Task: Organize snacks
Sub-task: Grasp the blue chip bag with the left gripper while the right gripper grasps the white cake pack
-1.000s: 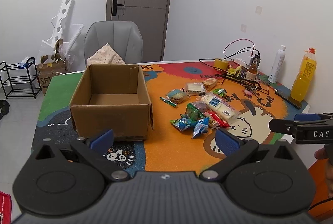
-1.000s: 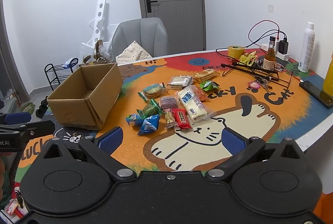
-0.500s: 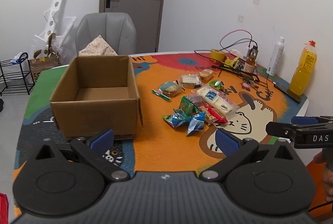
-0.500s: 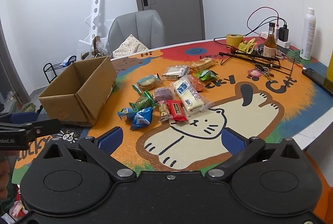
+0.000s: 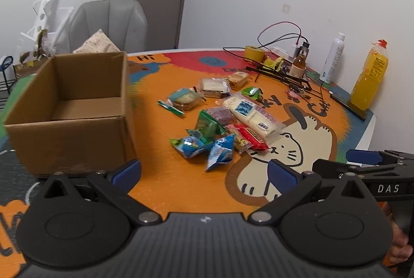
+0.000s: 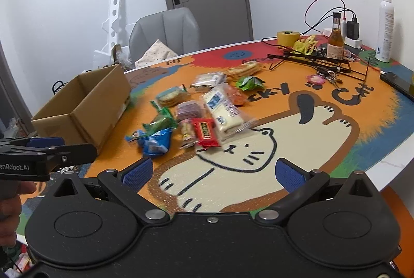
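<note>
- Snack packets (image 5: 222,120) lie heaped mid-frame, right of the empty cardboard box (image 5: 69,110).
- Left gripper (image 5: 204,172) and right gripper (image 6: 214,172) hover spread, holding nothing.
- Probably the approach step; next, pinch the nearest blue packet (image 5: 220,152).

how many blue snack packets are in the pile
2, lying touching at the pile's near edge: one blue packet nearer the cardboard box, the other blue packet beside it, close to the red bar. More could be hidden under other wrappers.
</note>
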{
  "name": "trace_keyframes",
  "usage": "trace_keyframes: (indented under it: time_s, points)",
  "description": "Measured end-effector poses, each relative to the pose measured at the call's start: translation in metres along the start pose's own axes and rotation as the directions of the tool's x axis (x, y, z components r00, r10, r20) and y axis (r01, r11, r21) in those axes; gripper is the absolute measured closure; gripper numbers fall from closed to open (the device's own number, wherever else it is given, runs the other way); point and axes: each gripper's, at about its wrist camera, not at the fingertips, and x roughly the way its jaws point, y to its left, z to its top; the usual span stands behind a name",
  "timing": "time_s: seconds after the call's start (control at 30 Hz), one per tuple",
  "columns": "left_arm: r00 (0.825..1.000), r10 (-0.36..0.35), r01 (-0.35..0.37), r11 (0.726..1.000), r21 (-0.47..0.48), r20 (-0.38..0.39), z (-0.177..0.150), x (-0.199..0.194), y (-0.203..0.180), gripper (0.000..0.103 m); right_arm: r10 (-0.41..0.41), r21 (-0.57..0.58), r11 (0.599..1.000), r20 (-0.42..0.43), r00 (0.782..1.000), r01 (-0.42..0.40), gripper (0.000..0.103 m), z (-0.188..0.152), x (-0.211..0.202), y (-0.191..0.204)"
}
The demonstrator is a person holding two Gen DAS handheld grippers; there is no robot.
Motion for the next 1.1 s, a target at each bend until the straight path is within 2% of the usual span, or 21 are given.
trace_keyframes:
  time_s: [0.13, 0.27, 0.5, 0.57, 0.8, 0.9, 0.93, 1.03, 1.1]
  points:
    - [1.000, -0.028, 0.028, 1.000, -0.011, -0.013, 0.002, 0.018, -0.003, 0.001, 0.005, 0.006, 1.000, -0.001, 1.000, -0.005, 0.007, 0.000, 0.010, -0.008]
    - [0.999, -0.048, 0.048, 0.999, -0.013, -0.023, 0.002, 0.035, -0.010, 0.003, 0.009, 0.008, 1.000, -0.012, 1.000, -0.009, 0.022, -0.001, 0.022, -0.015]
    - [0.997, -0.044, 0.042, 0.998, -0.039, -0.065, 0.006, 0.068, -0.016, 0.029, 0.022, 0.031, 0.999, -0.039, 0.999, -0.021, 0.038, 0.001, 0.046, -0.031]
    - [0.996, -0.043, 0.040, 0.998, -0.045, -0.079, 0.007, 0.077, -0.018, 0.034, 0.021, 0.033, 0.999, -0.042, 0.999, -0.020, 0.039, 0.003, 0.053, -0.035]
    - [0.993, -0.034, 0.027, 0.998, -0.063, -0.116, 0.009, 0.101, -0.023, 0.040, 0.030, 0.044, 0.999, -0.051, 0.998, -0.027, 0.039, 0.012, 0.071, -0.046]
    - [0.992, -0.025, 0.017, 0.998, -0.068, -0.126, 0.010, 0.108, -0.023, 0.047, 0.031, 0.036, 0.999, -0.053, 0.998, -0.029, 0.039, 0.016, 0.078, -0.047]
    - [0.992, -0.018, 0.010, 0.998, -0.070, -0.122, 0.009, 0.111, -0.023, 0.050, 0.032, 0.034, 0.999, -0.054, 0.998, -0.030, 0.039, 0.017, 0.080, -0.047]
    - [0.991, -0.006, -0.004, 0.997, -0.076, -0.136, 0.008, 0.118, -0.021, 0.069, 0.041, 0.039, 0.999, -0.058, 0.997, -0.039, 0.038, 0.020, 0.085, -0.048]
    - [0.991, -0.014, 0.003, 0.997, -0.081, -0.132, 0.009, 0.119, -0.019, 0.072, 0.047, 0.037, 0.998, -0.058, 0.997, -0.045, 0.038, 0.022, 0.088, -0.047]
